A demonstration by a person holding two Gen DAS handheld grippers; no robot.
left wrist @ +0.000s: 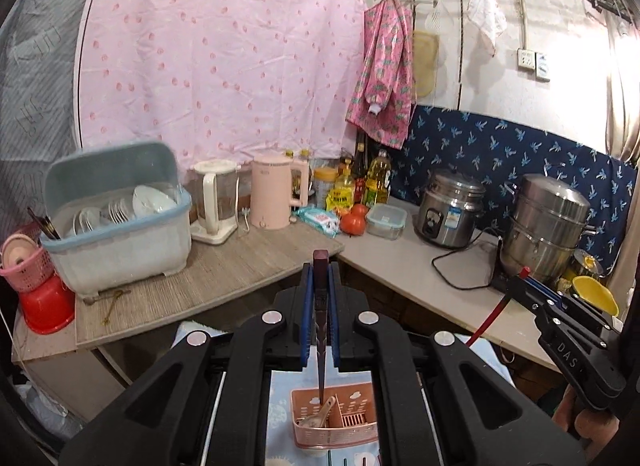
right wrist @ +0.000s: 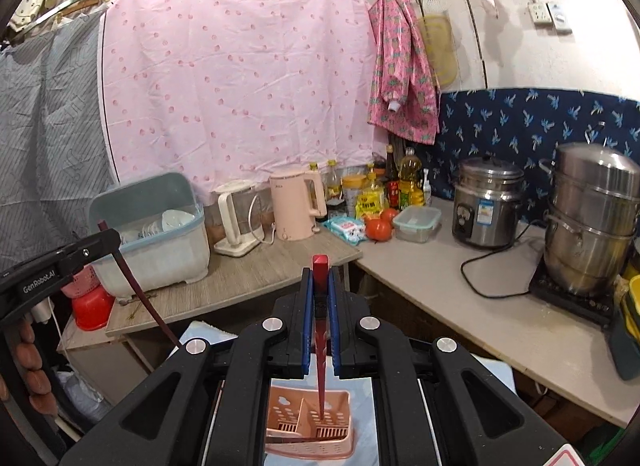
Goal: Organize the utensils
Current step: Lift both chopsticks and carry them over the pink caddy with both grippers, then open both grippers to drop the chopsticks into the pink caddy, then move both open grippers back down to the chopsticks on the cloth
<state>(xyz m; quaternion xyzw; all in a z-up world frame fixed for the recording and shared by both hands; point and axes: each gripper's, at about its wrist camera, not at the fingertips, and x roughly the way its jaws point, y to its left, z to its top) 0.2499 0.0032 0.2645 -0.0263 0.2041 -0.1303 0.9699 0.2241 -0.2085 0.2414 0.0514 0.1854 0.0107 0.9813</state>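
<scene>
My left gripper is shut on a dark brown chopstick that hangs tip-down over the left compartment of a pink utensil caddy, where a spoon lies. My right gripper is shut on a red chopstick, tip-down over the right compartment of the caddy. The right gripper also shows in the left wrist view with its red chopstick. The left gripper shows in the right wrist view with its brown chopstick.
The caddy stands on a light blue patterned mat below the counter. On the counter stand a dish drainer, kettles, bottles, tomatoes, a rice cooker and a steel steamer pot.
</scene>
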